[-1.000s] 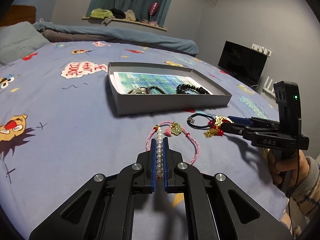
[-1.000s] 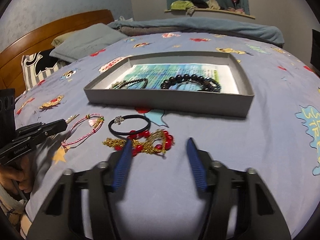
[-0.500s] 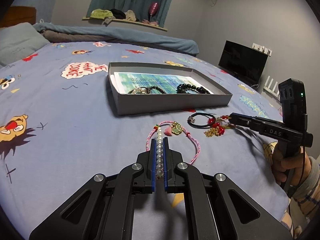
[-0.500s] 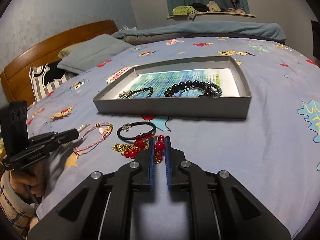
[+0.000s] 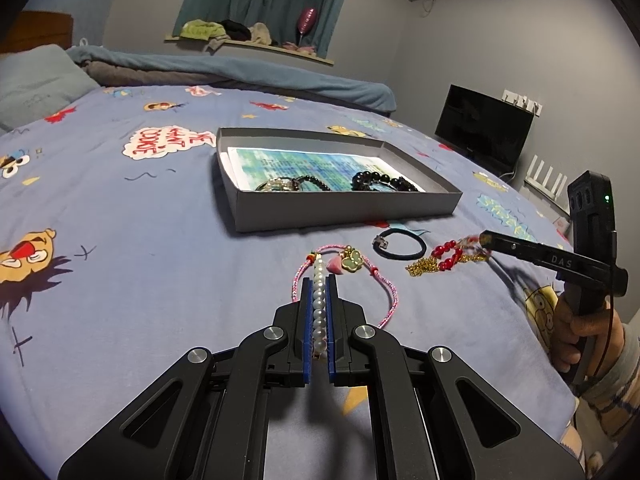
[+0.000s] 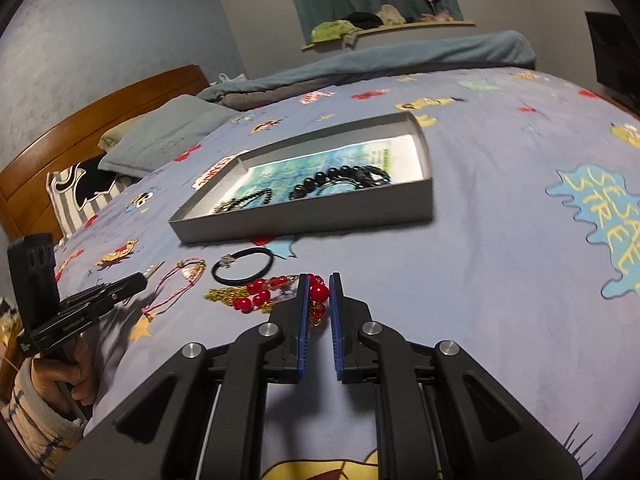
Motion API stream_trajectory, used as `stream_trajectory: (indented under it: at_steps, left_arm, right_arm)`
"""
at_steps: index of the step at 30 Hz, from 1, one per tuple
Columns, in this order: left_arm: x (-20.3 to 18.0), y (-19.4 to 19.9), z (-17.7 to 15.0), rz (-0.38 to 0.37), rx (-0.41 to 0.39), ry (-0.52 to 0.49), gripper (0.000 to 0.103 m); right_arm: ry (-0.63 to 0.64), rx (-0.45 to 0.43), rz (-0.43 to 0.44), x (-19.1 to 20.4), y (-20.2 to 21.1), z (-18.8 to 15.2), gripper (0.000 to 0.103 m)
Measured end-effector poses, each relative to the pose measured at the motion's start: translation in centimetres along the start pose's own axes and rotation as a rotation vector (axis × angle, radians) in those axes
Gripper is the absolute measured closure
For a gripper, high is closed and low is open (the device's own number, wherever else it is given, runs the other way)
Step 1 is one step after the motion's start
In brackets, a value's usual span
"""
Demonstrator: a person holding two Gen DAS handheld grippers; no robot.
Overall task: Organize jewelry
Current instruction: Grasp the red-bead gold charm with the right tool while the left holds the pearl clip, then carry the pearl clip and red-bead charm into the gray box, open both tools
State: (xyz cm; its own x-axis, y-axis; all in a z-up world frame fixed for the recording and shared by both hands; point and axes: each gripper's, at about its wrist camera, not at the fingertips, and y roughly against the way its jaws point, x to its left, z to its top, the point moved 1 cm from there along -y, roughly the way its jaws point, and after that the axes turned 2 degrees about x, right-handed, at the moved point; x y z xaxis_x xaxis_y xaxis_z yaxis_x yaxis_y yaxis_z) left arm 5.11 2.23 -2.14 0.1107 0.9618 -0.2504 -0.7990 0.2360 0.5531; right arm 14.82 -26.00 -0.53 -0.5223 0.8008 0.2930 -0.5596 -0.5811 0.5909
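Observation:
My left gripper is shut on a strand of white pearls that lies on the bed over a pink cord bracelet with a green charm. My right gripper grips the red-bead and gold-chain bracelet; a red bead sits between its blue pads while the jaws are opening slightly. In the left wrist view the right gripper pulls that bracelet taut toward the right. A black hair tie lies between the bracelets and the grey tray, which holds black bead bracelets.
Everything lies on a blue cartoon-print bedsheet. Pillows and a wooden headboard are at the far left in the right wrist view. A dark monitor stands beyond the bed's right edge. A hand holds the right gripper.
My right gripper went from open to closed on the red-bead bracelet and drew it to the right, rolling a little. The left gripper and the pearls stayed put.

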Motion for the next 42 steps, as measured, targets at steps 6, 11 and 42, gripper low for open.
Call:
stream_trajectory:
  at_steps: [6,11,42]
  left_arm:
    - [-0.1,0.0,0.0,0.000,0.001,-0.004,0.097]
    - [-0.1,0.0,0.0,0.003,0.003,-0.009,0.097]
    - [-1.0,1.0,3.1,-0.002,-0.046,-0.049,0.097]
  right_arm:
    - [0.028,0.017,0.004,0.6,-0.3,-0.3,0.047]
    - [0.040,0.053,-0.001,1.0,-1.2,-0.3,0.047]
    - [0.059,-0.094,0.097,2.2,2.0,5.9,0.094]
